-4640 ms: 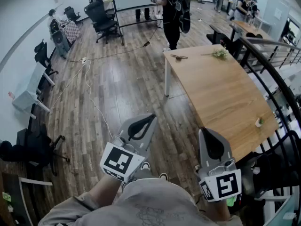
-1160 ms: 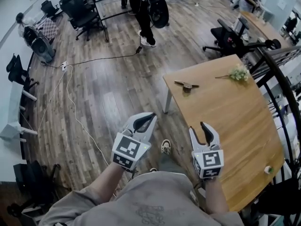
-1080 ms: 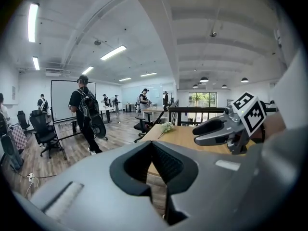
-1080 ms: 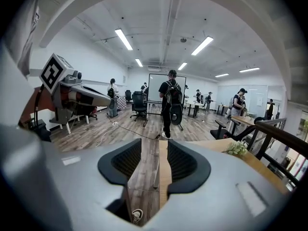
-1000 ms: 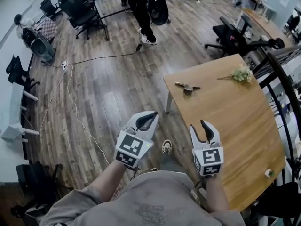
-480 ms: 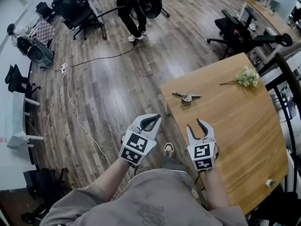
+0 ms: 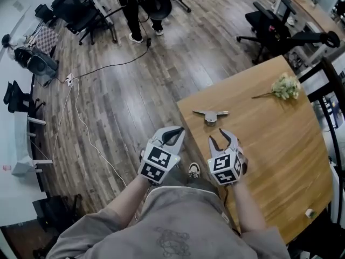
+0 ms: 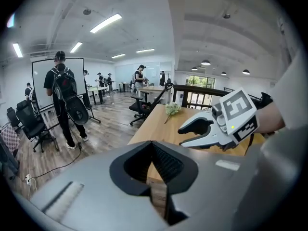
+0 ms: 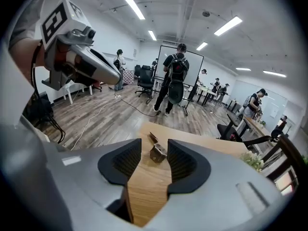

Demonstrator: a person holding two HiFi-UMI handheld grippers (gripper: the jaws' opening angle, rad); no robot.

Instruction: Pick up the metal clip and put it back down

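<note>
A person stands at the corner of a wooden tabletop [image 7: 272, 144] in an open office, a gripper in each hand. The right gripper [image 7: 220, 137] hovers low over the tabletop's near edge with its jaws spread and nothing between them. The metal clip [image 7: 210, 116] lies flat on the wood just ahead of those jaws, apart from them; in the right gripper view it shows framed in the gap between the two tips. The left gripper [image 7: 173, 135] hangs beside the tabletop, over the plank floor [image 7: 124, 90], its jaws pressed together and empty. Farther along the tabletop rests a sprig of pale flowers [image 7: 284, 86], well apart from the clip. A person in black with a backpack [image 8: 62, 88] stands near a whiteboard [image 8: 41, 78] across the room.
</note>
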